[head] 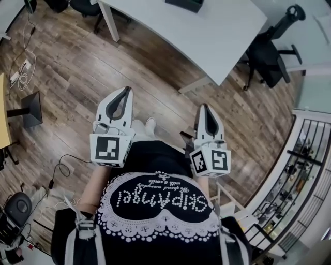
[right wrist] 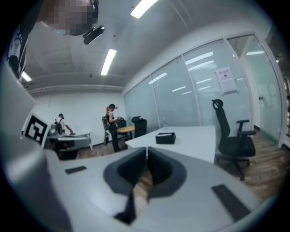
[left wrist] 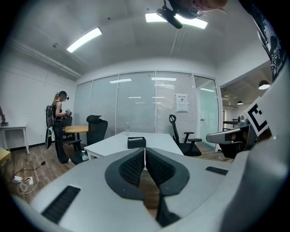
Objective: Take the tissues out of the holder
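Observation:
The tissue holder (left wrist: 136,142) is a low black box on a white table (left wrist: 158,141), still some way ahead of both grippers. The right gripper view shows the tissue holder (right wrist: 166,137) on the table (right wrist: 195,140), and the head view catches it (head: 184,4) at the top edge on the table (head: 207,26). My left gripper (head: 124,92) and right gripper (head: 205,107) are held side by side in front of the person's body, over the wooden floor. Both point toward the table. The left gripper (left wrist: 145,150) is shut and holds nothing, and so is the right gripper (right wrist: 147,148).
A black office chair (head: 269,49) stands at the table's right end, another chair (left wrist: 96,129) at a wooden desk to the left. A person (left wrist: 59,124) stands by that desk. Cables (head: 23,67) lie on the floor at left. A railing (head: 305,171) runs along the right.

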